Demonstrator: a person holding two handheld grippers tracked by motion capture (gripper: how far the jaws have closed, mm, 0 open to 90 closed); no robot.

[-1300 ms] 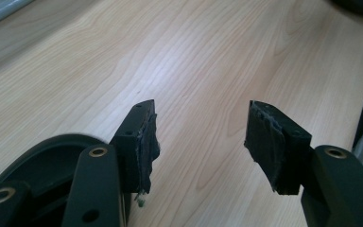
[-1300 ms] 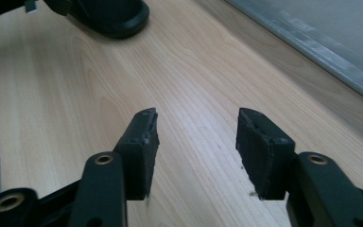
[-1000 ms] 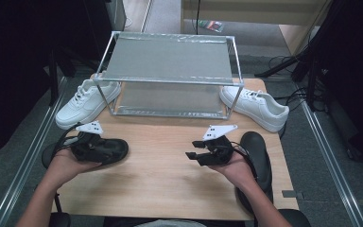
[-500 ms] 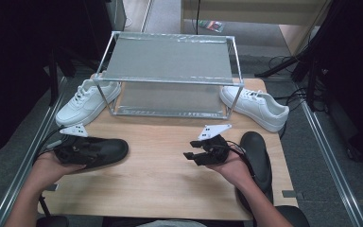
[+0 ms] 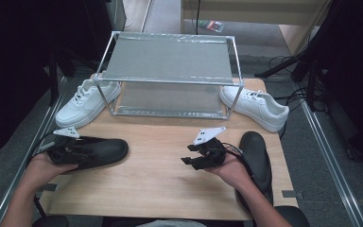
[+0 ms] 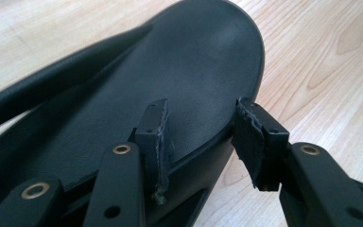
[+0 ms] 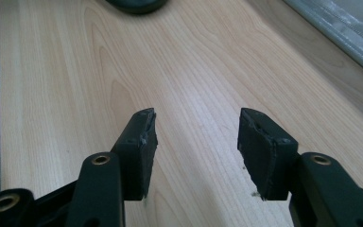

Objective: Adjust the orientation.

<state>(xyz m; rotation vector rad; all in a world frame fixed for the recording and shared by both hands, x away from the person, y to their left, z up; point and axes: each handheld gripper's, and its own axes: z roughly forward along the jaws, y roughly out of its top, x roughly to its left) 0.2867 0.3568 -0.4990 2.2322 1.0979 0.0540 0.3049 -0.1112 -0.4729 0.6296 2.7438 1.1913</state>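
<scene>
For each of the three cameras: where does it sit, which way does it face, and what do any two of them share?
High view: above the person's side, facing forward and down on the table, the shelf rack, two white sneakers; both forearms enter from below.
Left gripper view: on the left claw, looking along its jaws, which straddle the edge of the black sandal.
Right gripper view: on the right claw, jaws apart over bare wood.
Shared: the high view also shows that sandal and both claws.
</scene>
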